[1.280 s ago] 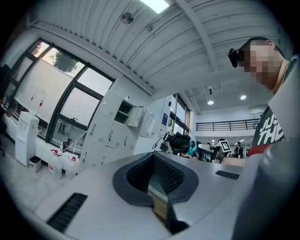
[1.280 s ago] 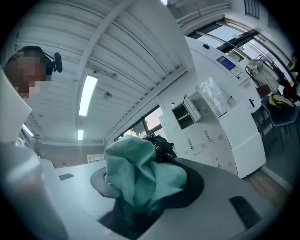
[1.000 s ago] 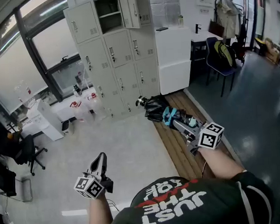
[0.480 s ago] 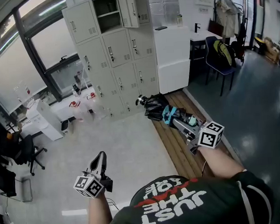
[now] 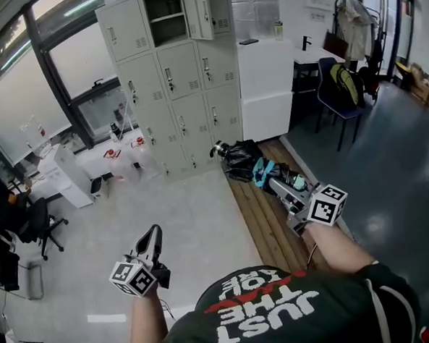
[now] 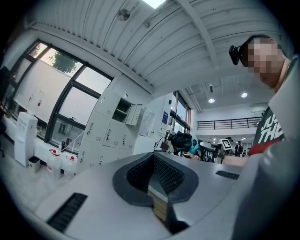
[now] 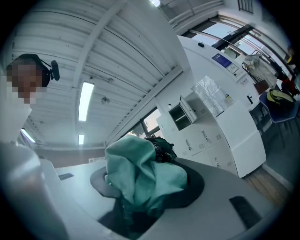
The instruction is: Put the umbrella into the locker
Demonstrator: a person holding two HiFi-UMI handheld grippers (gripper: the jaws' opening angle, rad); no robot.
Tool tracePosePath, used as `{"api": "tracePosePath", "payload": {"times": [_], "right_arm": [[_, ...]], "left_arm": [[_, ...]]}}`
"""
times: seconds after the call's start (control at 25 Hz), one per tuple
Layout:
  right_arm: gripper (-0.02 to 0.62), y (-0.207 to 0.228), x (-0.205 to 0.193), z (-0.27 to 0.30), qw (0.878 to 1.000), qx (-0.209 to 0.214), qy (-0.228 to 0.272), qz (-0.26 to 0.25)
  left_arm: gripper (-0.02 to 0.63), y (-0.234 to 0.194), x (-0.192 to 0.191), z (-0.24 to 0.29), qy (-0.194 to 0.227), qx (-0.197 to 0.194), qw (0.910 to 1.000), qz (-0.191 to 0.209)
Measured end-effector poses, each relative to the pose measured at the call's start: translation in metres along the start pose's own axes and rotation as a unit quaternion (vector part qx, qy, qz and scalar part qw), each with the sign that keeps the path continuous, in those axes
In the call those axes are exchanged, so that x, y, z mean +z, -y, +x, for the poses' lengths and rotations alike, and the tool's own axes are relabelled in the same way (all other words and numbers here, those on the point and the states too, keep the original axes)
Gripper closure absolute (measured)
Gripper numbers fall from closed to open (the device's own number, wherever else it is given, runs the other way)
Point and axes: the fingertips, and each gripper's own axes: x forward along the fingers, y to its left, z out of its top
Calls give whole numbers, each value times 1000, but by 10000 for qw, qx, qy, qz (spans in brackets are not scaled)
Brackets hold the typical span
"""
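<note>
1. Clearance. The pale floor (image 5: 203, 226) between you and the locker bank (image 5: 173, 83) is open. A white cabinet (image 5: 267, 84) stands against the bank's right side. Water jugs (image 5: 119, 153) sit on the floor near its lower left. Keep between these two edges.

2. Target. The locker bank is well apart from both grippers, ahead and slightly to your left. Only one compartment (image 5: 165, 14) is open, in the top row. Its door (image 5: 206, 12) is swung out to the right. The right gripper view shows the same opening (image 7: 179, 112) ahead and above the load.

3. Load. The umbrella (image 5: 243, 160) is folded. It is black with a teal part next to the jaws. It projects forward from the right gripper (image 5: 277, 185), with its long axis in line with the jaws and its far end toward the lower lockers. To enter the top compartment, that end will probably have to be raised.

4. Right gripper. Its jaws are clamped on the umbrella; teal fabric (image 7: 140, 173) fills the space between them.

5. Left gripper (image 5: 154, 243). It is low on your left, and no nearer the bank than the loaded one. Its jaws are together, with nothing held.
</note>
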Motion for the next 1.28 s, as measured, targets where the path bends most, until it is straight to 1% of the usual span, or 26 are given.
{"api": "tracePosePath", "payload": {"times": [0.12, 0.28, 0.4, 0.52, 0.68, 0.8, 0.92, 1.08, 1.2, 1.28], "right_arm": [[370, 14, 12, -9, 10000, 81, -14, -53], [370, 36, 28, -16, 9998, 145, -19, -99], [370, 49, 34, -13, 9998, 179, -13, -125], [370, 57, 35, -2, 9997, 223, -4, -119], [370, 69, 33, 23, 9997, 235, 6, -115], [370, 77, 26, 51, 9997, 193, -2, -115], [370, 87, 14, 92, 9998, 120, -13, -169], [370, 107, 5, 169, 9996, 19, 114, -258], [370, 120, 1, 240, 9994, -139, 262, -160], [370, 126, 2, 286, 9992, -228, 306, -98]], "left_arm": [[597, 13, -8, 19, 30, -57, 10000, 27], [597, 31, -15, 47, 68, -101, 9999, -51], [597, 35, -17, 61, 68, -114, 9999, -73], [597, 28, -16, 70, 72, -80, 9999, -51], [597, 3, -19, 82, 73, -54, 9999, -115], [597, -26, -22, 98, 46, -114, 9997, -194], [597, -70, -23, 119, 41, -195, 9993, -308], [597, -151, -16, 160, 92, -443, 9983, -373], [597, -220, 1, 191, -2, -577, 9973, -460], [597, -262, 17, 208, -72, -698, 9966, -421]]}}
